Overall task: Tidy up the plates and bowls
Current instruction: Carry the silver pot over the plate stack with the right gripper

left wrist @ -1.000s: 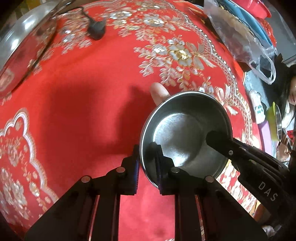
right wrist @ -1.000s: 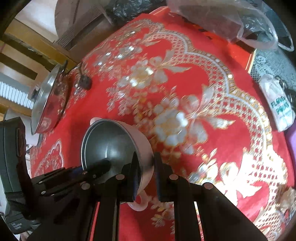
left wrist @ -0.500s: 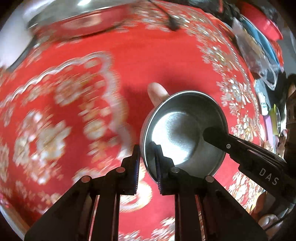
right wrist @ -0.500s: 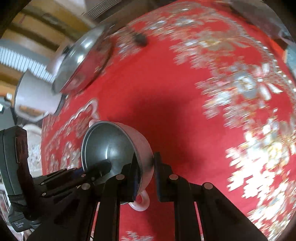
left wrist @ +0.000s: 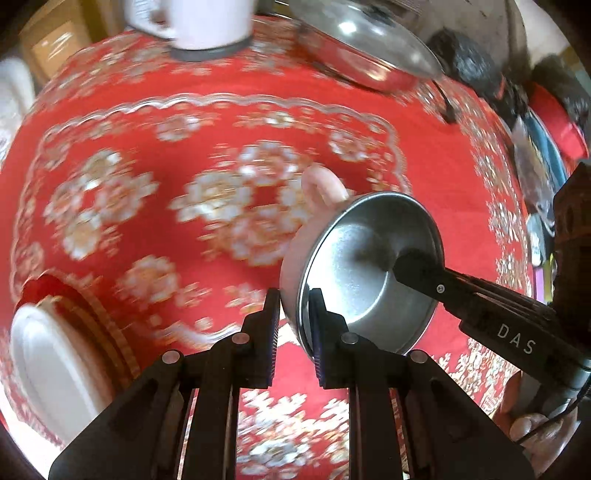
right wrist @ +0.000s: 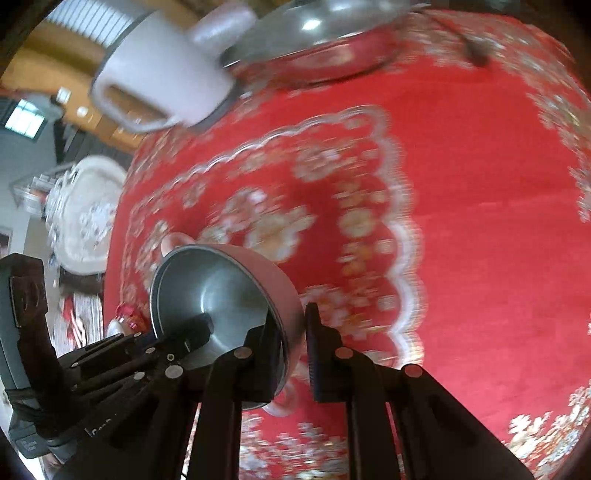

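Observation:
A small bowl [left wrist: 369,258], steel inside and pink outside with pink ear handles, hangs tilted above the red flowered tablecloth [left wrist: 147,155]. My left gripper [left wrist: 293,325] is shut on its near rim, one finger inside and one outside. In the right wrist view, my right gripper [right wrist: 291,332] is shut on the opposite rim of the same bowl [right wrist: 214,288]. The left gripper [right wrist: 199,328] also shows there, reaching in from the lower left. The table surface is blurred by motion.
A white kettle [left wrist: 207,26] and a glass-lidded steel pan [left wrist: 369,55] stand at the far edge. A white oval dish [left wrist: 55,369] lies at the lower left. A black plug [left wrist: 448,114] and red and blue items [left wrist: 554,125] lie at the right.
Both grippers have carried the bowl together across the table, towards the end with the kettle and lidded pan. The white dish has come into view at the lower left. The grip is unchanged.

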A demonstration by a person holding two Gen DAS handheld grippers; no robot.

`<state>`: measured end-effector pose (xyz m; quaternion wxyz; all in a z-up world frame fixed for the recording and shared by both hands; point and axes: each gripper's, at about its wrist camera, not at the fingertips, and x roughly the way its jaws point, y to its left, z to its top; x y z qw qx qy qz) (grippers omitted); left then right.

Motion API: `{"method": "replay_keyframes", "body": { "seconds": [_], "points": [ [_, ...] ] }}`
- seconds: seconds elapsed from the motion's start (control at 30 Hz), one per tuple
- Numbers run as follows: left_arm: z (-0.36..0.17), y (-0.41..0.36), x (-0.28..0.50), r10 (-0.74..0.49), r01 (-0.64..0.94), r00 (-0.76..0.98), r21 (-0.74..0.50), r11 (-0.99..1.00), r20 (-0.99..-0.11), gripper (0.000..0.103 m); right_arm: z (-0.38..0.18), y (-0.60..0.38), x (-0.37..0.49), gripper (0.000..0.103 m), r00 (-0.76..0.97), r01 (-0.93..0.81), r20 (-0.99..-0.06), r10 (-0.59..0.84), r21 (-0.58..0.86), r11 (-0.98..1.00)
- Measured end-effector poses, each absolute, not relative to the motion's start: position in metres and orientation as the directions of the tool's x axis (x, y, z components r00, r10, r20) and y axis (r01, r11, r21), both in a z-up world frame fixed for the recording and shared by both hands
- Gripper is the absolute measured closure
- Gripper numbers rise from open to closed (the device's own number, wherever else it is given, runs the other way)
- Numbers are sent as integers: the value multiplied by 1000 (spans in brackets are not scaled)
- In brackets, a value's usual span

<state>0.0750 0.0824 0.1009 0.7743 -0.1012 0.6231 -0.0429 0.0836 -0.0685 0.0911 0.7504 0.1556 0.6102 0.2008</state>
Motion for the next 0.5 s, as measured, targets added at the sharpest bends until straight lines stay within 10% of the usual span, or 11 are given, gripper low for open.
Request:
{"method": "replay_keyframes", "body": {
  "seconds": [0.5],
  "points": [
    [129, 187, 8, -163, -240, 300, -240, 941, -940, 88, 123, 56, 60, 92, 103, -345, -858, 503, 444, 827]
  ]
}}
